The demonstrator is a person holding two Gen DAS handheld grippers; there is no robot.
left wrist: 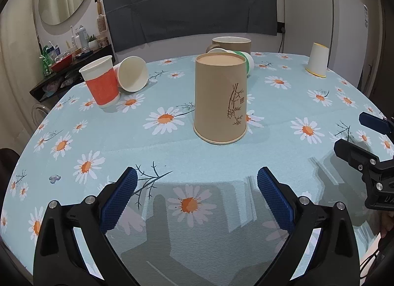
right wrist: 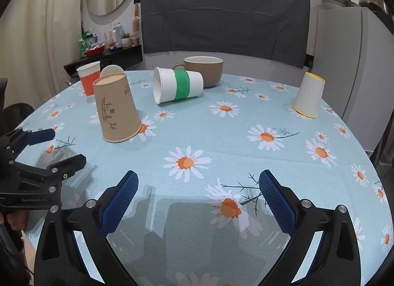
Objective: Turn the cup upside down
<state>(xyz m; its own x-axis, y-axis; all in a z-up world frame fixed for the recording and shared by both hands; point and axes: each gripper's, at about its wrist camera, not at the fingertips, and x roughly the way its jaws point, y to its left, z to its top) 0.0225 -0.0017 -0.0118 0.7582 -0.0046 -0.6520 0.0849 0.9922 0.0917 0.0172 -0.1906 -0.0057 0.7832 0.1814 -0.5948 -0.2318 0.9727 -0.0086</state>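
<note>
The brown cup (left wrist: 220, 98) is being seen mouth-down, axis upright, on the counter (left wrist: 123, 143), straight ahead of the left gripper (left wrist: 197, 197). Its fingers (left wrist: 118, 199) are being held apart, empty. The right gripper (right wrist: 198, 198), also spread and empty, is being kept farther off, the cup lying far-left of it.

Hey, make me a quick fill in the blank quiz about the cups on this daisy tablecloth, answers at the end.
1. The brown paper cup stands with its rim ____ on the tablecloth.
2. The white cup with the ____ band lies on its side.
3. The cup with the orange band stands ____.
4. Both the left gripper and the right gripper hold ____.

Answers: down; green; upright; nothing
</note>
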